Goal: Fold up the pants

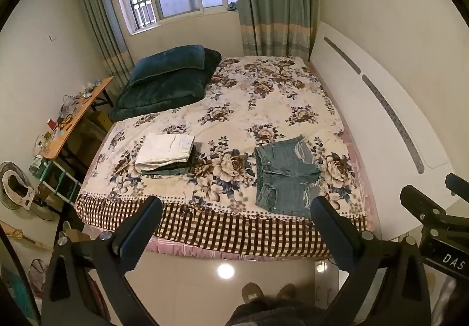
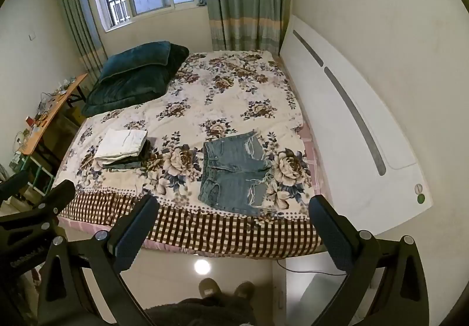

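Left wrist view shows white letters "DAS" on a black part of the right tongs (image 1: 433, 203) at the frame's right edge; the rest of the word is cut off. Both tongs hang above the glossy tiled floor (image 1: 187, 276) in front of the bed (image 1: 263, 109), well apart from anything on it. The left tongs (image 1: 234, 226) are spread wide, with dark, finely textured pads (image 1: 132, 241), and pinch nothing. The right tongs (image 2: 233, 223) are likewise spread wide and bare.

The denim shorts (image 2: 231, 173), faded blue with frayed, ripped hems, lie flat and unfolded near the bed's front edge, on a floral bedspread (image 2: 234, 97) with a brown checked border. To their left sits a stack of folded clothes (image 2: 123, 147), a cream piece on top of darker ones. A plush teal quilt (image 2: 132, 80) lies folded at the far left corner, beside the white headboard's opposite end (image 2: 351, 150).
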The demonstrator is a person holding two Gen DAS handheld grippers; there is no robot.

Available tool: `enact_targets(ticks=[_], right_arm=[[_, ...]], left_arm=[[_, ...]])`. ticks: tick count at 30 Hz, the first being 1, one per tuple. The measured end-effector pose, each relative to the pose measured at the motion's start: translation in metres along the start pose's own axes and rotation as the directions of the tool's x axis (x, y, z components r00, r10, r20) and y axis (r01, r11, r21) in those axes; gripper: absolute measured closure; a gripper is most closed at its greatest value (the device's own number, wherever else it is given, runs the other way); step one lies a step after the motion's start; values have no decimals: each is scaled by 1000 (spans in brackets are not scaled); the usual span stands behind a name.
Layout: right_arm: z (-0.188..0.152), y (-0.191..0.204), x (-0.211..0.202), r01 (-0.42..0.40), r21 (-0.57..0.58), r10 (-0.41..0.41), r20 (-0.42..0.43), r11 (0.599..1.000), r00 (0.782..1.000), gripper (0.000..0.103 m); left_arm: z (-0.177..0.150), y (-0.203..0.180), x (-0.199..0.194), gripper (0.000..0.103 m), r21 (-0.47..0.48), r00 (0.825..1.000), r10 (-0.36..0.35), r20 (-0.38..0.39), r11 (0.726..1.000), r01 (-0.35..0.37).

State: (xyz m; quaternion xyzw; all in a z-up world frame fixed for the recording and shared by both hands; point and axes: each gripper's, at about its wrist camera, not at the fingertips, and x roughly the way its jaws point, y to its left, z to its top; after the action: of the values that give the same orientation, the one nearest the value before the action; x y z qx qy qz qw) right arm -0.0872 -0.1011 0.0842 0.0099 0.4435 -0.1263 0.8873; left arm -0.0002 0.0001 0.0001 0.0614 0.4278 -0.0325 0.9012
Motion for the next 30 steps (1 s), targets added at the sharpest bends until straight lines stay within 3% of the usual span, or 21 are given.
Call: enact_targets(ticks=[30], right_arm=[[-2,-6,3,-3,0,3,-1,1000,1000,0]], left_arm=[[12,-2,-3,0,8,1000,9,4,1000,-9]])
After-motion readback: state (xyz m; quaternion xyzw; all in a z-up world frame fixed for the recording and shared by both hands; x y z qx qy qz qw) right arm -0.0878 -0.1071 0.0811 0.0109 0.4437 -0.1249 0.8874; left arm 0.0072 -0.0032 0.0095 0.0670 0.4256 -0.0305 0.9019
